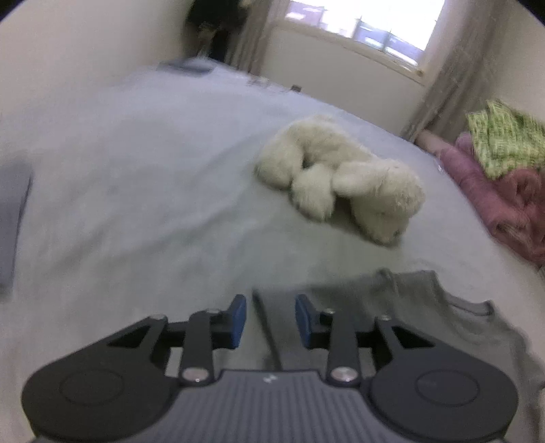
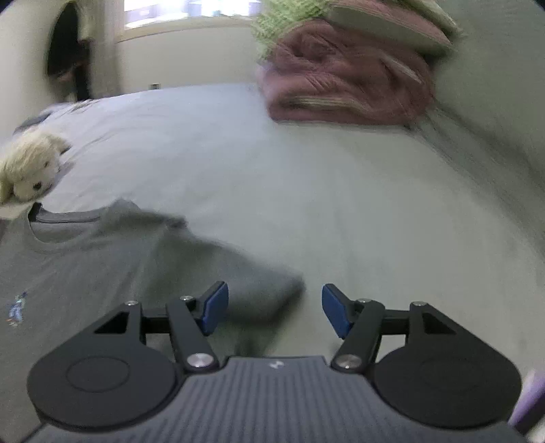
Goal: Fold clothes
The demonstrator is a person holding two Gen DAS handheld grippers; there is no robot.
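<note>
A grey T-shirt [image 1: 425,317] lies flat on the pale bed sheet [image 1: 136,204]. In the left wrist view its collar is at the right and a dark edge of it runs between the fingers. My left gripper [image 1: 270,318] hovers over that edge with its blue pads apart, nothing pinched. In the right wrist view the T-shirt [image 2: 85,265] fills the lower left, collar up and a small logo on the chest. My right gripper [image 2: 275,311] stands wide open above the end of the sleeve, pads clear of the cloth.
A white plush dog [image 1: 340,177] lies on the bed just beyond the shirt's collar. A pile of pink blanket [image 2: 340,81] topped by green knit [image 2: 282,20] sits at the bed's far right. A dark grey thing [image 1: 13,218] lies at the left edge. A window [image 1: 357,24] is behind.
</note>
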